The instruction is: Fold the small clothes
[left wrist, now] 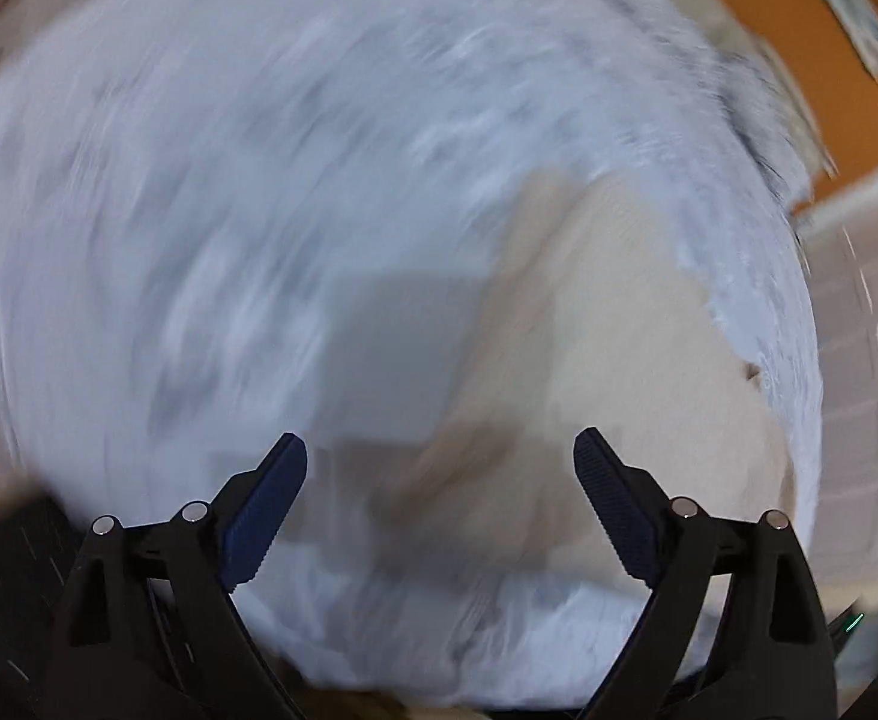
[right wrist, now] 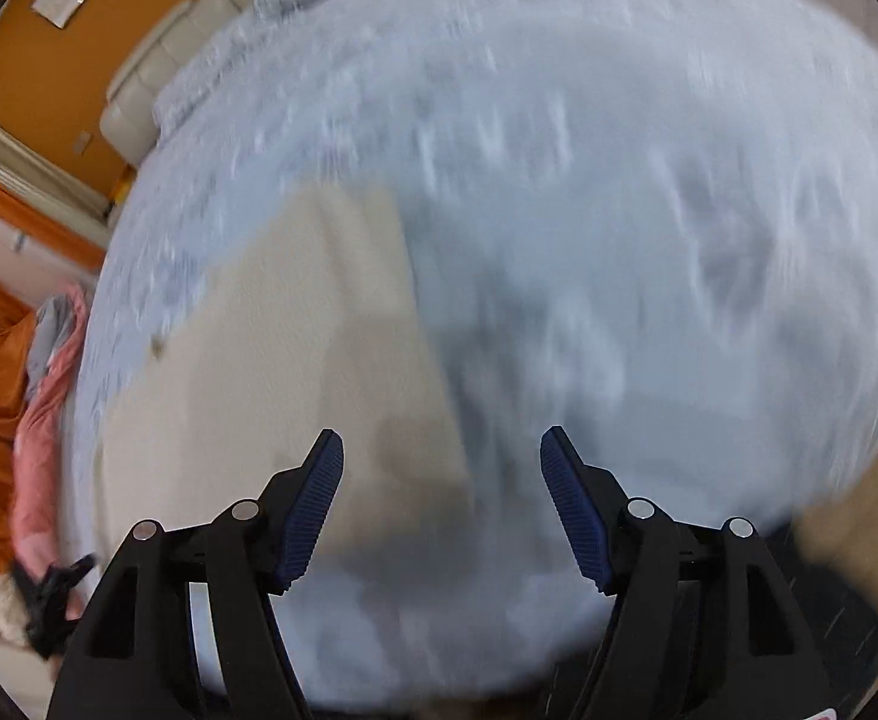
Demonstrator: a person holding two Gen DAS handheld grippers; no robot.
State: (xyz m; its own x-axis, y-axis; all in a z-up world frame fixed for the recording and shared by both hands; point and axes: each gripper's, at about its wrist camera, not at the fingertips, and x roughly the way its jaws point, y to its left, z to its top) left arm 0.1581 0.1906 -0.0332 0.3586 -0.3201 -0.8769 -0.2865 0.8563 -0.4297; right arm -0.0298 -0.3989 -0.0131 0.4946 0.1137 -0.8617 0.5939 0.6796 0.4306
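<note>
A cream garment lies flat on the fuzzy pale-blue blanket, blurred in both views. Only the right wrist view shows pink clothing at the blanket's left edge. Both the left gripper and the right gripper hover above the cloth — jaws spread, holding nothing.

cream garment, flat, blurred, on bedspread

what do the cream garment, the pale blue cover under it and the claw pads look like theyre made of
Cream garment: probably soft matte knit or cotton, no sheen; blur hides the weave. Pale blue cover: likely a fluffy, plush fabric, judging by its mottled surface and fuzzy edge. Pads on the right claw and left claw: dark blue, ribbed, matte, seemingly rubber, on black plastic-looking fingers.
</note>
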